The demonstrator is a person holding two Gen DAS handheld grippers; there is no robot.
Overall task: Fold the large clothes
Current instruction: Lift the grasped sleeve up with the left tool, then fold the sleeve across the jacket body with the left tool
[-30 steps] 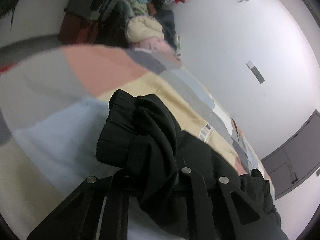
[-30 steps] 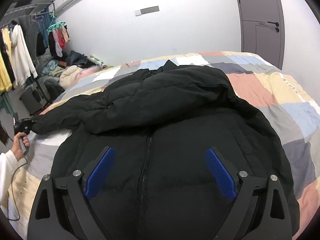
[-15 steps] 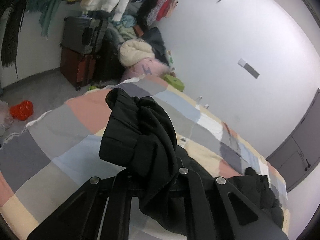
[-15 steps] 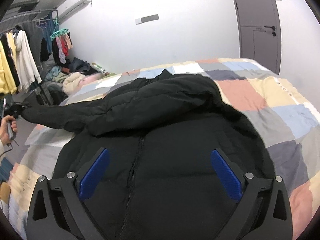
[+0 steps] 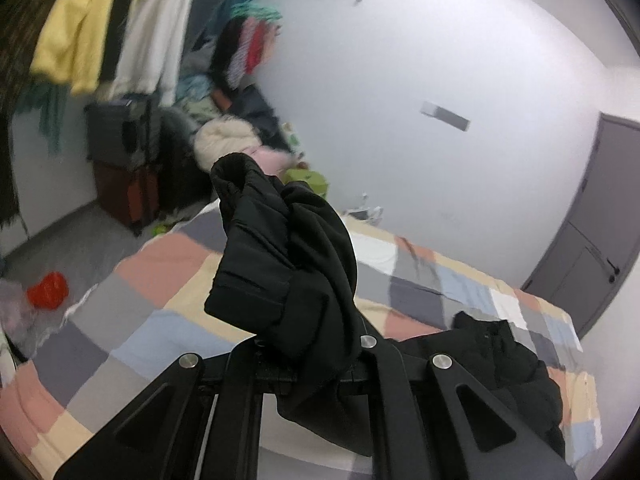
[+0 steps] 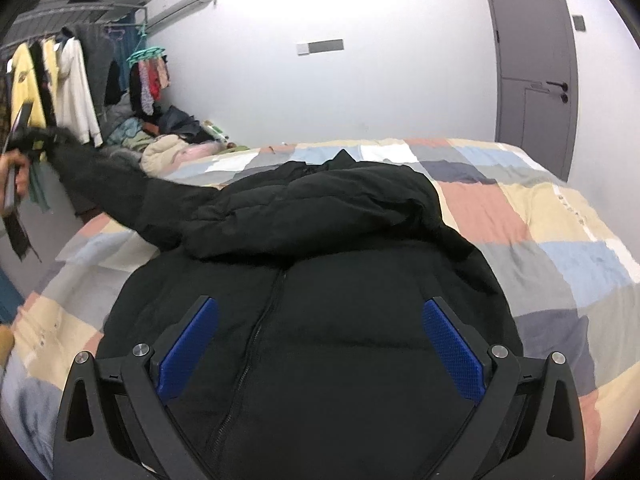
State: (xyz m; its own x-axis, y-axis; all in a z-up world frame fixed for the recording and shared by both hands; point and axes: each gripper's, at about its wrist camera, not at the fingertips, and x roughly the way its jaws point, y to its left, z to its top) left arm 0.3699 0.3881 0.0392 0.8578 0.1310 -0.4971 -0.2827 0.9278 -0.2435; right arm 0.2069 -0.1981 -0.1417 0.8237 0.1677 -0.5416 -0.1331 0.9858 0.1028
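A black puffer jacket (image 6: 320,320) lies front-up on the patchwork bedspread (image 6: 540,220), zipper toward me. My right gripper (image 6: 320,344) hovers over its lower front, jaws wide open and empty, blue pads (image 6: 452,348) showing. My left gripper (image 5: 308,364) is shut on the jacket's sleeve cuff (image 5: 260,248) and holds it up above the bed's left side. In the right wrist view the sleeve (image 6: 120,188) stretches up and left from the jacket to the raised hand.
A clothes rack with hanging garments (image 6: 60,80) and piled clothes (image 6: 168,148) stand to the left of the bed. A suitcase (image 5: 120,152) and a red bag (image 5: 48,290) are on the floor. A grey door (image 6: 532,72) is at the right.
My left gripper has lifted the sleeve cuff from bed level up and out to the left, drawing the sleeve taut. My right gripper stayed open over the jacket's front.
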